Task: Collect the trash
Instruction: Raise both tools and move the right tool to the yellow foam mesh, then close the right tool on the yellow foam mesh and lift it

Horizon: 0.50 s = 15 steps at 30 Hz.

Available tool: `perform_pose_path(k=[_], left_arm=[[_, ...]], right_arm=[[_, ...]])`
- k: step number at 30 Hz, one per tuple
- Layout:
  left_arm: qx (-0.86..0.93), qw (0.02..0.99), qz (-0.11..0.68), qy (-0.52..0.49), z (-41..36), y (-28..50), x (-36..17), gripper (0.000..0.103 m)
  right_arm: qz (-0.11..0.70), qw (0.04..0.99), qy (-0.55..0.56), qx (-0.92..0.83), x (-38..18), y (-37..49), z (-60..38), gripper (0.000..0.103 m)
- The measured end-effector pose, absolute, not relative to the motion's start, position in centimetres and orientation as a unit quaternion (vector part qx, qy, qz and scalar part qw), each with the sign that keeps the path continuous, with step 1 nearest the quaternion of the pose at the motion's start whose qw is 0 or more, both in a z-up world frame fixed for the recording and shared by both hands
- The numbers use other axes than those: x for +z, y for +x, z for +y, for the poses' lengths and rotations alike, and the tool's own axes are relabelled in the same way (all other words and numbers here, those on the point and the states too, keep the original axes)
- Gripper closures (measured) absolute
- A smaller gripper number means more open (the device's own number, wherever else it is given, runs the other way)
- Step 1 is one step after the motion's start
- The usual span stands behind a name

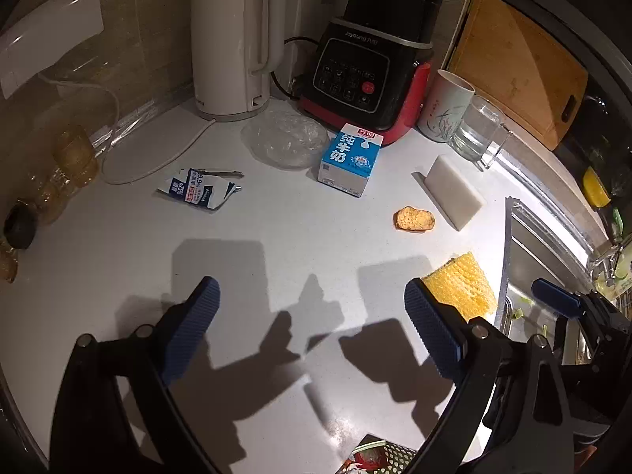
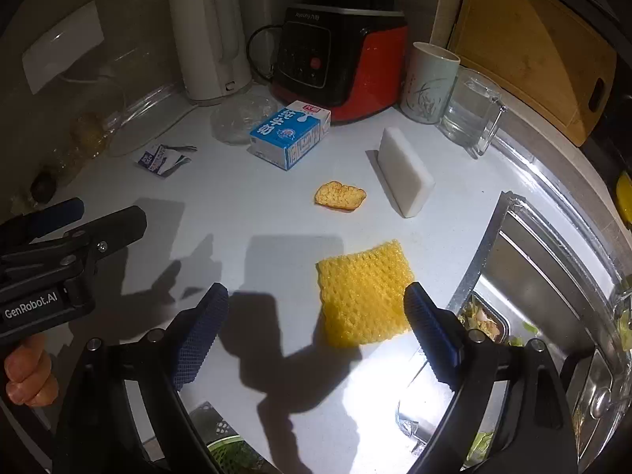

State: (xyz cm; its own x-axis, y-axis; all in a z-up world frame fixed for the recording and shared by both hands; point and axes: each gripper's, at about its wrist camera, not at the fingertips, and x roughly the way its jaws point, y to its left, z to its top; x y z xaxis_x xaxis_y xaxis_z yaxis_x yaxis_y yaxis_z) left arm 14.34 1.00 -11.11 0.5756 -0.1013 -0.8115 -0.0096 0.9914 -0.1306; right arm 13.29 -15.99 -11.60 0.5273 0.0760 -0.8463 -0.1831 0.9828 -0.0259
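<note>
Two grippers hover over the white counter (image 1: 118, 245), both spread wide and holding nothing — the left gripper (image 1: 312, 328) above bare surface, the right gripper (image 2: 316, 328) just short of the yellow mesh pad (image 2: 363, 292). Trash lies well beyond them: a torn wrapper (image 1: 199, 189), a milk carton (image 1: 349, 160) near the blender (image 1: 363, 75), a crumpled clear film (image 1: 284, 140) and an orange scrap (image 1: 414, 219). Likely slips — pads skating off the flat wrapper, or mistaking the pad or white block (image 1: 454, 191) for rubbish.
</note>
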Motion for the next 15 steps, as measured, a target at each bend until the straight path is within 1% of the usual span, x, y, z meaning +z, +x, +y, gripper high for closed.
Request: perform_pose_path(k=[3,10,15], left_arm=[[-0.027,0.883,0.466,-0.054,1.0,14.7,-12.0,0.013],[-0.029,0.876,0.48,-0.049,1.2,15.1,-13.6,0.013],[-0.023,0.871,0.489,-0.051,1.7,15.3,-14.4,0.013]], right_arm=[[0.492,0.866,-0.048,0.076,-13.0,14.0,-16.2,0.013],[0.528,0.844,-0.056,0.074,-18.0,15.9,-16.5,0.013],[0.54,0.836,-0.064,0.073,-19.9,16.7,-16.7,0.013]])
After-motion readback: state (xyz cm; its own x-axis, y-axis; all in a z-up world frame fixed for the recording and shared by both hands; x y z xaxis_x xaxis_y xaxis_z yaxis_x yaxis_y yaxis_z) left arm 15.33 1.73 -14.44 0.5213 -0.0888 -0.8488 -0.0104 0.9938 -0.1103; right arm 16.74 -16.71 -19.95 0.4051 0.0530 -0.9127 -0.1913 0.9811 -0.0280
